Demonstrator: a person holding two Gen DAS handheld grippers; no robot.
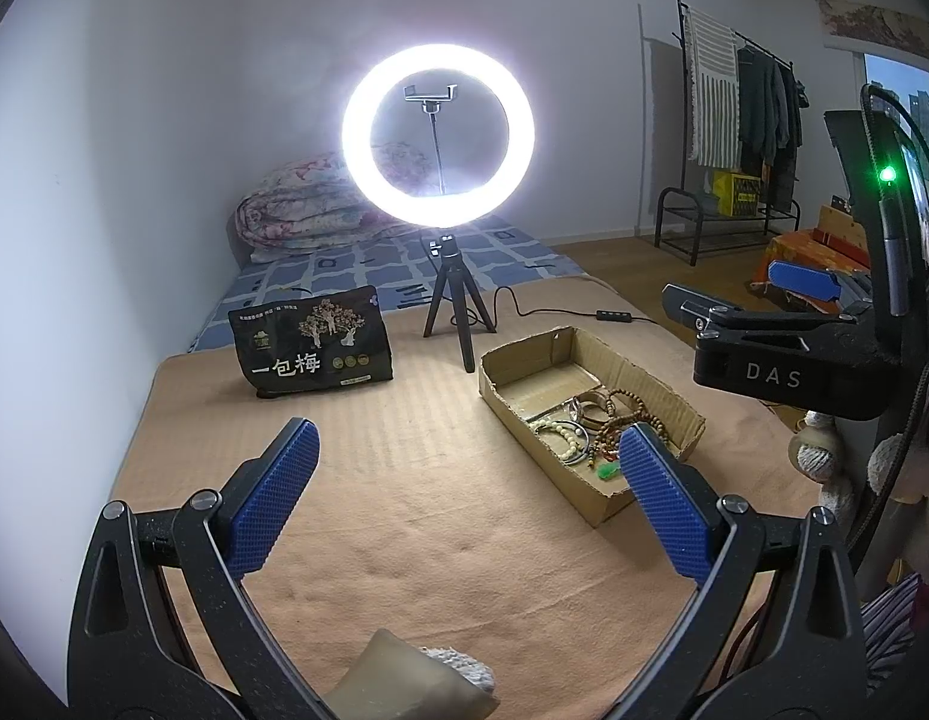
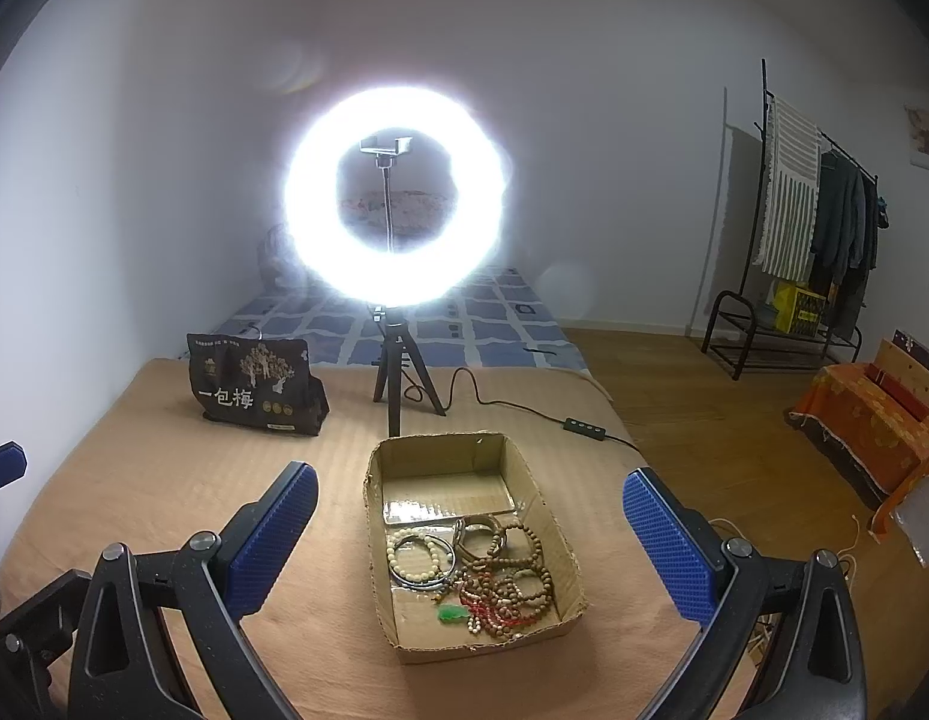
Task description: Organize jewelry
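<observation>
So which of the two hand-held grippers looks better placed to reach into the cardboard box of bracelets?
The right hand-held gripper, probably: the cardboard box sits centred between its open fingers. For the left hand-held gripper, the box lies off to its right side. Both hold nothing.

A lit ring light (image 2: 394, 195) stands on its small black tripod (image 2: 398, 375) on the tan surface (image 2: 164, 480), a dark snack bag (image 2: 254, 387) upright to its left, a blue-checked bed (image 2: 464, 318) behind, and a clothes rack (image 2: 818, 222) against the far wall at right.
</observation>
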